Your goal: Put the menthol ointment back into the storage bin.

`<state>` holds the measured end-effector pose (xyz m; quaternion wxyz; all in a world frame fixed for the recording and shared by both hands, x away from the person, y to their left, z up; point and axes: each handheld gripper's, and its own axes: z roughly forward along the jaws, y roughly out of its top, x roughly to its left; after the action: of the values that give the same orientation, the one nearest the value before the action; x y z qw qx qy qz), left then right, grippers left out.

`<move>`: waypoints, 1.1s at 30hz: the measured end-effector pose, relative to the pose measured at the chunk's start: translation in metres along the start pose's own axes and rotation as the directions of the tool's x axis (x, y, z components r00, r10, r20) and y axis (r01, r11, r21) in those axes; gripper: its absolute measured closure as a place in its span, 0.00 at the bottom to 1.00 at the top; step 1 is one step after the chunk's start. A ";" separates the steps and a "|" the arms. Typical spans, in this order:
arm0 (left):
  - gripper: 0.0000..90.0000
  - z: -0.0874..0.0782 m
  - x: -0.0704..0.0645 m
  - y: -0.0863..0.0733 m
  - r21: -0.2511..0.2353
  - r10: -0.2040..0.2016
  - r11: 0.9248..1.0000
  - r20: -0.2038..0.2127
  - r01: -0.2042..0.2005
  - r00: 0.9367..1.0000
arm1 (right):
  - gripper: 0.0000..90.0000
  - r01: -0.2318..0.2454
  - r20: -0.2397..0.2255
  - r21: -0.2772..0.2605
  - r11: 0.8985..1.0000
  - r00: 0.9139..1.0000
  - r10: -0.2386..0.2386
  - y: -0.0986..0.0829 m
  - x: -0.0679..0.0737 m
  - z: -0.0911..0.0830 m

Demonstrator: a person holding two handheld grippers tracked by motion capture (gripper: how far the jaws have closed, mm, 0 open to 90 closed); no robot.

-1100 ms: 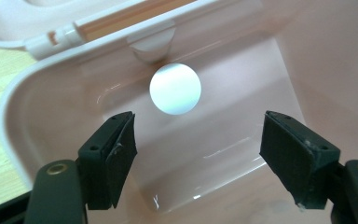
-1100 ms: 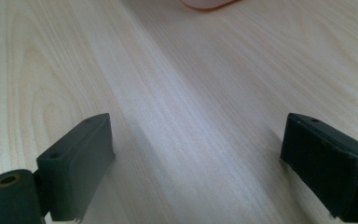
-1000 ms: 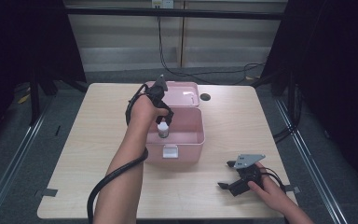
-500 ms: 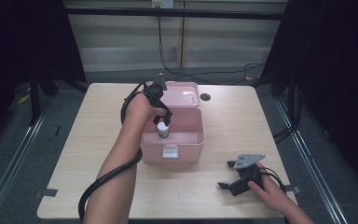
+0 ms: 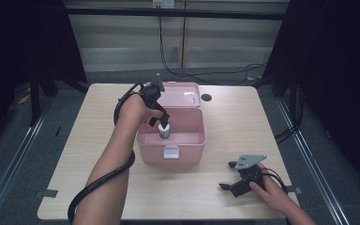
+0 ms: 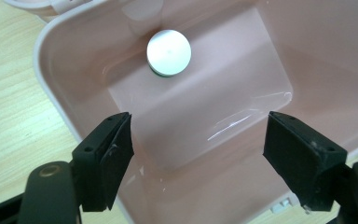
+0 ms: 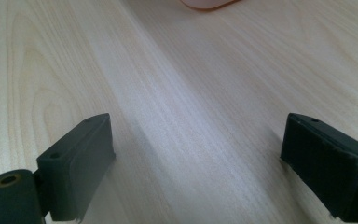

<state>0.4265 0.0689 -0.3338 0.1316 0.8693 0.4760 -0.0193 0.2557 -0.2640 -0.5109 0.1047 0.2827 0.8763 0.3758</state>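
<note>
We hold our left gripper [image 6: 198, 149] over the open pink plastic box [image 5: 192, 140], its jaws spread wide and empty. The small white-capped bottle [image 6: 168, 52] stands upright on the box floor (close to one wall), apart from the jaws. Our right gripper [image 5: 234, 178] rests on the pale wooden table [image 5: 243, 117], jaws wide apart, holding nothing.
</note>
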 end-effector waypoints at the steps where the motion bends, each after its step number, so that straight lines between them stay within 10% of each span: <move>1: 0.26 -0.001 0.000 -0.001 -0.001 0.003 1.000 0.000 -0.003 1.000 | 0.10 0.000 0.000 0.000 1.000 1.000 0.000 0.000 0.000 0.000; 33: 0.26 -0.039 0.028 -0.071 -0.015 0.006 1.000 0.005 -0.006 1.000 | 0.10 0.000 0.000 -0.001 1.000 1.000 0.000 0.000 0.000 0.000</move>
<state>0.3794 0.1382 -0.3152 0.1393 0.8697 0.4731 -0.0178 0.2557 -0.2640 -0.5109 0.1049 0.2825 0.8762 0.3761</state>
